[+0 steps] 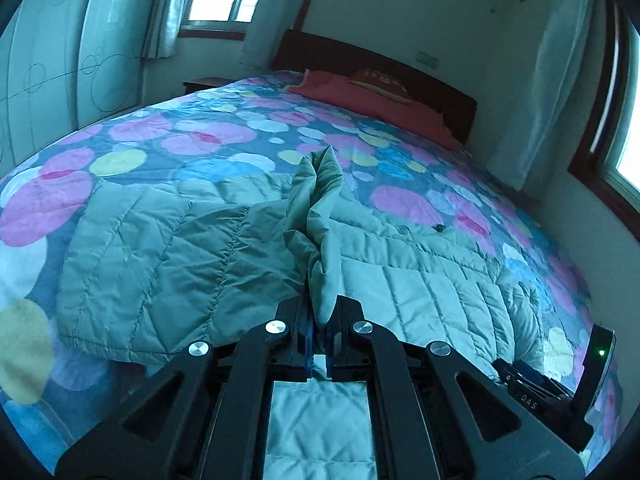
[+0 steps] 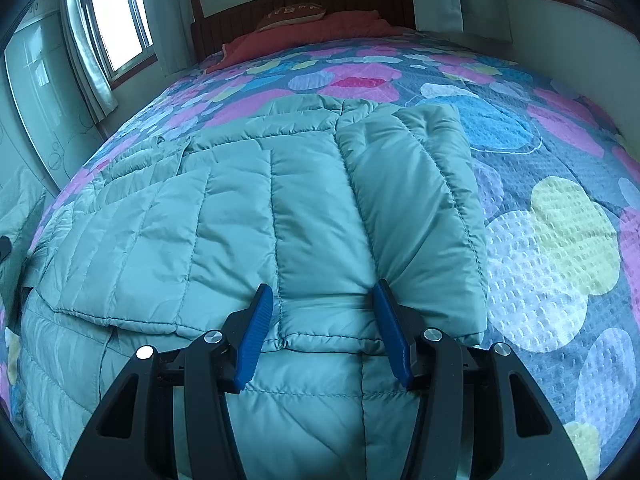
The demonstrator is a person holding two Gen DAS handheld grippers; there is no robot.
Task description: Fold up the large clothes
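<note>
jacket (image 2: 240, 216) lying on bed (image 2: 540, 240), one sleeve folded in | left gripper (image 1: 320, 320) pinching raised jacket fabric | right gripper (image 2: 324, 320) gaping, half-wide, over jacket hem | folding underway, remaining folds pending

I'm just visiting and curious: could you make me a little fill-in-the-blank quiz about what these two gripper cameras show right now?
1. The left gripper is shut on a bunch of the green quilted ____.
2. The right gripper has its jaws ____, its blue pads on either side of a quilted panel.
3. The garment lies on a bedspread printed with coloured ____.
4. At the head of the bed lies a ____ blanket.

Missing words: jacket; open; circles; red
</note>
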